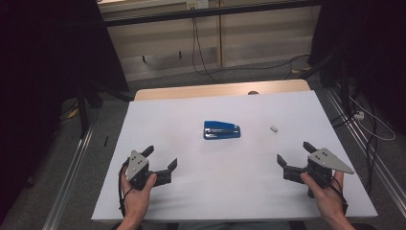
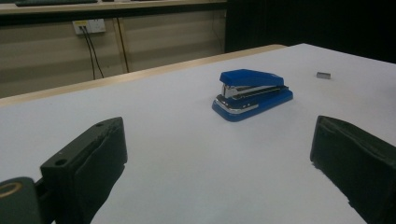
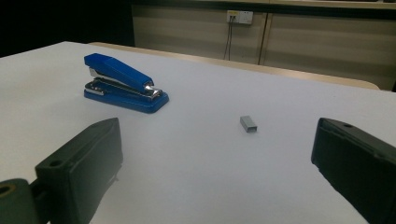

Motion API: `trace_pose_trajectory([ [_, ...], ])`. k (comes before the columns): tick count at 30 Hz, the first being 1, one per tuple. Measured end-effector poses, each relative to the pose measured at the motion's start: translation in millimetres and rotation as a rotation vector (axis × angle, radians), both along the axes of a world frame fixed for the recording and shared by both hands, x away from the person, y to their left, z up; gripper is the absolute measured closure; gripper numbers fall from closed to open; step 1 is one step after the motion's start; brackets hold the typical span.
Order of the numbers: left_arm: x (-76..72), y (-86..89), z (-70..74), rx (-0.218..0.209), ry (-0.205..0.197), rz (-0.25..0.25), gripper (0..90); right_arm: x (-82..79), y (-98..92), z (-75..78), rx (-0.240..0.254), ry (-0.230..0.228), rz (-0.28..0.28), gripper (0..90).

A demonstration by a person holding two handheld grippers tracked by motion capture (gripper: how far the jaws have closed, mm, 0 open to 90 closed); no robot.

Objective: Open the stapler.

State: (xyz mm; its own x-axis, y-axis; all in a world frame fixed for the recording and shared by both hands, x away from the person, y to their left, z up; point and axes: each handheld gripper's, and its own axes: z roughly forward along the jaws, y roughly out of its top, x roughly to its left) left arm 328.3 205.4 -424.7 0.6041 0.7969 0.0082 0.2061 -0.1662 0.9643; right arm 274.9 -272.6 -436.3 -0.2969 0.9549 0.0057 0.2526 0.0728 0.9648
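Observation:
A blue stapler (image 1: pixel 221 130) lies shut near the middle of the white table (image 1: pixel 191 201). To its right sits a small grey block of staples (image 1: pixel 274 128). My left gripper (image 1: pixel 160 157) rests at the front left, jaws wide open with nothing between them. Its own view has the stapler (image 2: pixel 252 94) ahead and the staples (image 2: pixel 323 75) farther right. My right gripper (image 1: pixel 294 153) rests at the front right, also open and empty. In the right gripper view the stapler (image 3: pixel 123 83) is ahead on the left and the staples (image 3: pixel 248 124) lie between the jaws' lines, well apart.
A wooden strip (image 1: pixel 215 90) runs along the table's far edge. Cables (image 1: pixel 198 52) trail over the floor behind, and metal rails (image 1: pixel 72 165) flank both sides. A wall socket (image 3: pixel 239 17) sits on the back panel.

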Motion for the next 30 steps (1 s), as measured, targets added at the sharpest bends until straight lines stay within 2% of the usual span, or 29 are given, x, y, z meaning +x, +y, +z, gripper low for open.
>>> trace_pose_trajectory([
  [5,0.8,0.0,-0.3,0.017,0.014,-0.006,4.4,0.7,0.0,-0.6,-0.002,0.006,0.005,1.7],
  [7,2.2,-0.2,0.1,0.041,0.016,0.001,4.4,1.3,0.3,-1.8,-0.004,0.017,0.01,1.7],
  [12,4.9,0.3,-1.8,0.061,0.035,-0.011,4.1,2.7,0.5,-2.3,0.001,0.018,0.017,1.7],
  [18,5.4,1.3,-1.6,0.056,0.038,0.002,4.1,4.8,4.7,-2.7,-0.004,0.015,0.034,1.8],
  [22,6.5,0.6,-3.2,0.058,0.061,-0.005,4.2,6.7,6.5,-3.9,-0.004,0.028,0.053,1.8],
  [23,7.6,0.1,-3.3,0.054,0.071,-0.016,4.6,8.7,9.2,-5.8,-0.019,0.05,0.057,2.9],
  [26,9.6,-1.6,-4.4,0.065,0.07,-0.004,4.7,11.4,11.5,-6.3,-0.025,0.048,0.076,2.9],
  [29,10.4,-2.5,-6.0,0.066,0.092,-0.012,4.7,16.0,14.8,-6.9,-0.029,0.045,0.083,2.9],
  [30,11.0,-3.4,-6.7,0.065,0.106,-0.031,5.3,18.4,16.6,-7.9,-0.038,0.049,0.088,3.0],
])
